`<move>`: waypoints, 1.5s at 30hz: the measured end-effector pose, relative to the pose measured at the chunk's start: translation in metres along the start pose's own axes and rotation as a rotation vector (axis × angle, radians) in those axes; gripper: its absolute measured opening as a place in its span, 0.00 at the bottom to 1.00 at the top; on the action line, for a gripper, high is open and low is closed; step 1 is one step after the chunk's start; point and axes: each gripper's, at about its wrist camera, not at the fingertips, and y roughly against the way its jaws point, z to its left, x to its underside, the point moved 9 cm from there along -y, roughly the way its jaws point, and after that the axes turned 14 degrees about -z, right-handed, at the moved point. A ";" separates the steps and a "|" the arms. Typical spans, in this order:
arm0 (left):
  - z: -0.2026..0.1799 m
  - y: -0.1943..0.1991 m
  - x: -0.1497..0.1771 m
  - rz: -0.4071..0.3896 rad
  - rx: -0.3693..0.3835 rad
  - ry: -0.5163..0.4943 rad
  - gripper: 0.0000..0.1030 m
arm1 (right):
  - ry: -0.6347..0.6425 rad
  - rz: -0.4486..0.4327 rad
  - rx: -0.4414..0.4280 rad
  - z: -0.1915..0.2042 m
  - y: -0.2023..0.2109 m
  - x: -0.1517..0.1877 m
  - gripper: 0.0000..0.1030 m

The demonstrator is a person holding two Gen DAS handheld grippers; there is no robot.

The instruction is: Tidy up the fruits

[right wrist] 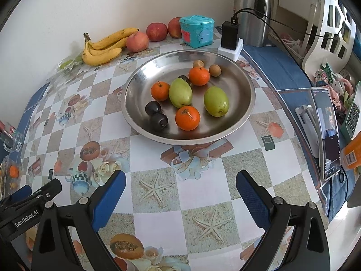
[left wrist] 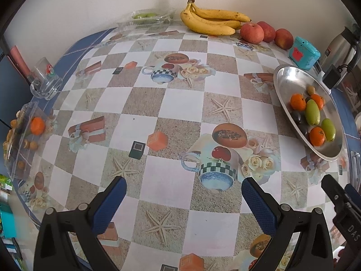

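On the worktop (left wrist: pixel 171 103) ahead of my left jaws (left wrist: pixel 183 197), spread wide with nothing between them, lies mostly bare patterned cloth. The fruit sits at the edges. Far off against the wall is a bunch of bananas (left wrist: pixel 214 20), its long axis running across my line of sight, with three apples (left wrist: pixel 251 32) just beside it to the right. To my far left a clear plastic container (left wrist: pixel 21 140) holds one orange fruit (left wrist: pixel 37 125) and some small brownish ones. To my right the steel dish (left wrist: pixel 291 76) carries the mixed fruit. My other tool's tip shows at the lower right edge.

From the right wrist view, my right jaws (right wrist: pixel 180 190) are likewise wide apart and empty, hovering above the cloth, and the steel dish lies straight ahead, near but not touching. In it I count three oranges, the nearest orange (right wrist: pixel 187 117) almost on my centre line; two green fruits (right wrist: pixel 216 101) whose long axes run roughly away from me; two dark plums (right wrist: pixel 153 108) touching each other at the left; two small brown fruits (right wrist: pixel 214 70) at the far rim. The bananas and apples stand beyond the dish, by a teal box (right wrist: pixel 197 30).

I judge the right hand is the nearer one for anything in the dish, and the left for the plastic container. Which fruit goes where I cannot tell.
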 end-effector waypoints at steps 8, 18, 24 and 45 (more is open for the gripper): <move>0.000 -0.006 0.000 0.015 0.004 0.003 1.00 | 0.017 0.032 0.008 0.000 -0.013 0.007 0.95; 0.004 -0.009 -0.002 0.016 -0.003 0.015 1.00 | 0.026 0.033 0.012 0.001 -0.017 0.007 0.95; 0.005 -0.010 -0.002 0.016 -0.006 0.013 1.00 | 0.032 0.031 0.014 0.002 -0.018 0.006 0.95; 0.002 -0.010 -0.004 0.012 -0.002 0.002 1.00 | 0.032 0.028 0.016 0.001 -0.017 0.006 0.95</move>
